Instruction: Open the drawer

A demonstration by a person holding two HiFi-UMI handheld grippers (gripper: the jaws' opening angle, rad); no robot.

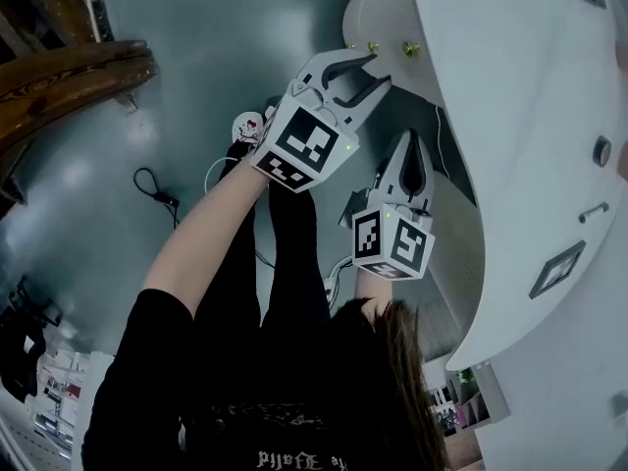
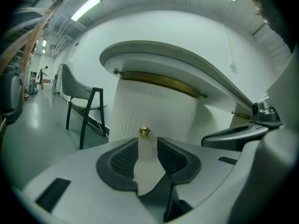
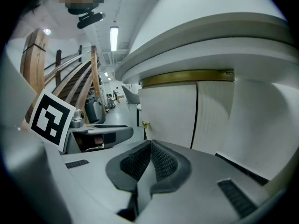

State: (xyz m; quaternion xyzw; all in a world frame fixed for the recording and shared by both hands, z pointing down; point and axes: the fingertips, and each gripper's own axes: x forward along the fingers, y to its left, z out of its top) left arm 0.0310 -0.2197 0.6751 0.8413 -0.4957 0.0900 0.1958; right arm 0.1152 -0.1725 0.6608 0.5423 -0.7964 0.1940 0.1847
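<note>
My left tongs [image 2: 148, 143], low centre, stand parted and empty; my right tongs [image 3: 150, 146] are clenched on nothing. Just beyond the left pair, the brass knob [image 2: 144, 132] sits on the drawer front [image 2: 156, 108] under the desk [image 2: 196, 71]. This is the approach, I judge: next, straddle the knob, close, pull.

The drawer front [image 2: 154, 111] was white, matt and finely ribbed. Its small knob [image 2: 144, 132] was shiny brass-coloured metal, like the strip [image 3: 187, 76] under the smooth white tabletop [image 2: 163, 55]. The left tool [image 2: 148, 143] and right tool [image 3: 150, 146] were matt grey plastic with black, dimpled rubbery pads [image 2: 124, 157]. The floor [image 1: 196, 116] was glossy and the rail [image 1: 69, 77] was polished wood.
</note>
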